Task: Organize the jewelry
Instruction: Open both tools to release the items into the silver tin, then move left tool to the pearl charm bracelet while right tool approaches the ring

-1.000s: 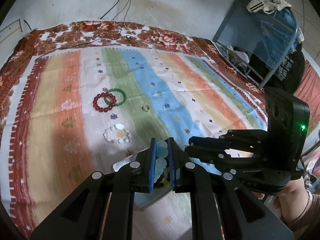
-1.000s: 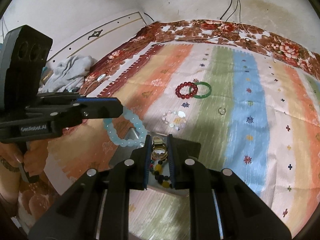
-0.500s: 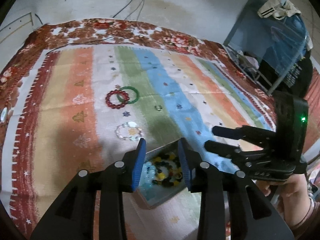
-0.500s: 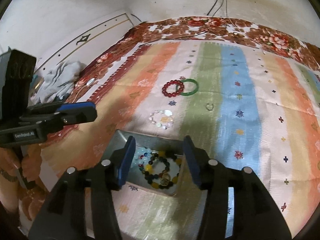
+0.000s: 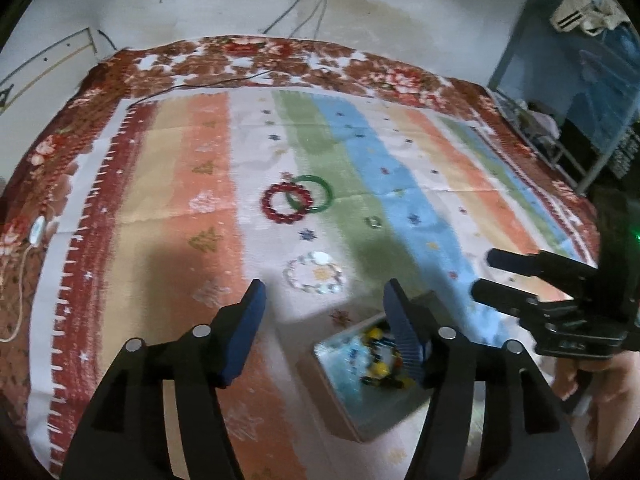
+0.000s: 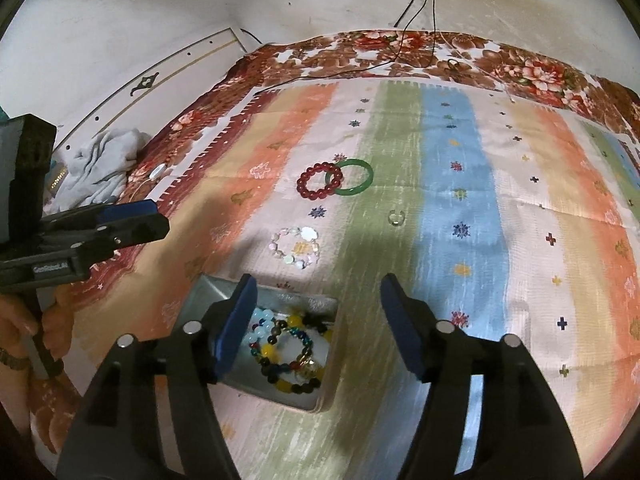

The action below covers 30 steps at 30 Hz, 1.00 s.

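A metal tin (image 6: 320, 394) on the striped cloth holds several bead bracelets, among them a pale blue one (image 6: 258, 326). It also shows in the left wrist view (image 5: 352, 412). On the cloth beyond lie a white shell bracelet (image 6: 296, 246), a red bead bracelet (image 6: 319, 181) overlapping a green bangle (image 6: 354, 178), and a small ring (image 6: 396, 217). My left gripper (image 5: 324, 312) is open and empty, above the cloth left of the tin. My right gripper (image 6: 316, 312) is open and empty above the tin.
The striped cloth (image 6: 460, 184) lies over a floral blanket (image 6: 400, 46). A grey cloth heap (image 6: 100, 168) sits at the left edge. Cables (image 6: 416, 0) run down the wall. A metal-framed rack with clothes (image 5: 568, 60) stands at the right.
Both grippers were shut on bracelets over the tin. They have opened wide, the bracelets now lie in the tin, and both grippers have lifted back. The left one has shifted left.
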Motion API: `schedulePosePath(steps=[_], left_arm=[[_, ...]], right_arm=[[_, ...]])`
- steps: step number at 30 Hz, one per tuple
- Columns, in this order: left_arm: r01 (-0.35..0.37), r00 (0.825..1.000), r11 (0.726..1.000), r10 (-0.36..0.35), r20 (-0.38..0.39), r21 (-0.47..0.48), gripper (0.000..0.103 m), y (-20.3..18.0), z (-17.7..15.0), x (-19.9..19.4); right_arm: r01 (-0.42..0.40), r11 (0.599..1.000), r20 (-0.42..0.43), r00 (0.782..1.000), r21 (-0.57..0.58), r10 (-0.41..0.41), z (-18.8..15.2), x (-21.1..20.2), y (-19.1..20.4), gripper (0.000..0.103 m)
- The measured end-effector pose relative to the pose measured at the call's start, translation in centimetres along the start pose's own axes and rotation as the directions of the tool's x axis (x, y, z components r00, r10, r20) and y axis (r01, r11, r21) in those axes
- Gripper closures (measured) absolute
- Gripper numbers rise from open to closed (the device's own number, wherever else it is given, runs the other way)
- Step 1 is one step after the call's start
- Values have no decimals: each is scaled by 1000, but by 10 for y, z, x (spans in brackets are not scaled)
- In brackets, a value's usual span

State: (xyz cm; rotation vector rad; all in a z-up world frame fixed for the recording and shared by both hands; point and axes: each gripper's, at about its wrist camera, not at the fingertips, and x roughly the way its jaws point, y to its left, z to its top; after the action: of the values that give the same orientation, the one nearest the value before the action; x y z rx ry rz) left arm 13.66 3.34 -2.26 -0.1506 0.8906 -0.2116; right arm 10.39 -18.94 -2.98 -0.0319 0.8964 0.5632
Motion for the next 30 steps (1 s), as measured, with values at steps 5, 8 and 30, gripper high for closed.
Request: schedulePosePath(steps=[5,8,30], left_arm=[[-41,999,999,41,-25,4,38,7,10,16],[-54,998,998,55,-39,12,38,10,14,23],[-125,987,992,126,-103,18,40,30,52,88]], right_arm=[[4,1000,-9,1000,13,-4,7,8,-6,36],[11,1000,-12,1000,19,-10,13,14,-11,35],[111,988,-94,990,112,-100,44,81,-63,35]])
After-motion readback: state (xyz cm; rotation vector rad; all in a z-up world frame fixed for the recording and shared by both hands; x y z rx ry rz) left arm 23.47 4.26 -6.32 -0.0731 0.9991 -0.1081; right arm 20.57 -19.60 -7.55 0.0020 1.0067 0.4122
